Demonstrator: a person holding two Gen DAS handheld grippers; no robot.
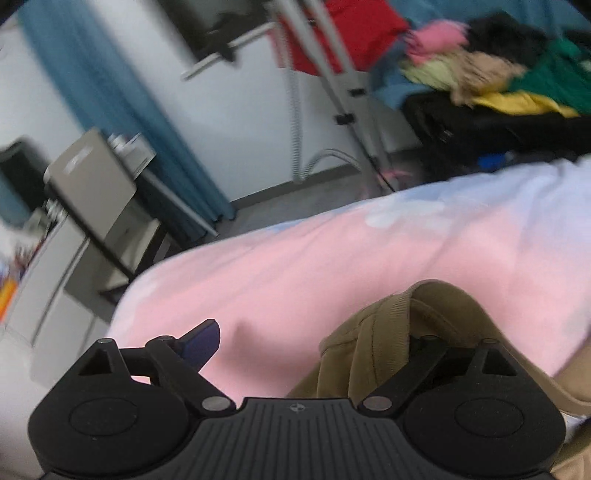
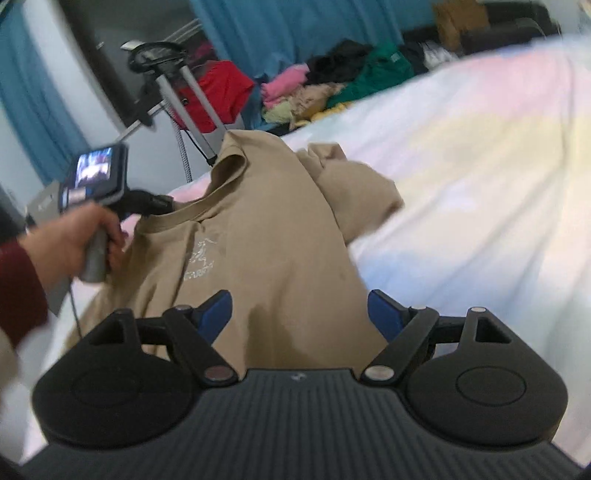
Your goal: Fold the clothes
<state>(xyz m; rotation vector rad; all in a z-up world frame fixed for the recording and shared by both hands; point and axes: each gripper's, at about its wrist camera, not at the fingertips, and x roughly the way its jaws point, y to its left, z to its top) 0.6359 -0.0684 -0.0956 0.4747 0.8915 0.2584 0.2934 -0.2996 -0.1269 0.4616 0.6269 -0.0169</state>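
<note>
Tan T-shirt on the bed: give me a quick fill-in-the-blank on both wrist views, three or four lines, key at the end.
1. The T-shirt lying on the bed is ____ in colour.
2. The right gripper has its jaws ____, with shirt fabric lying between them.
3. The pile of clothes lies beyond the bed in front of a ____ curtain.
4. The hand on the left gripper's handle wears a dark ____ sleeve.

Missing words: tan; open; blue; red
</note>
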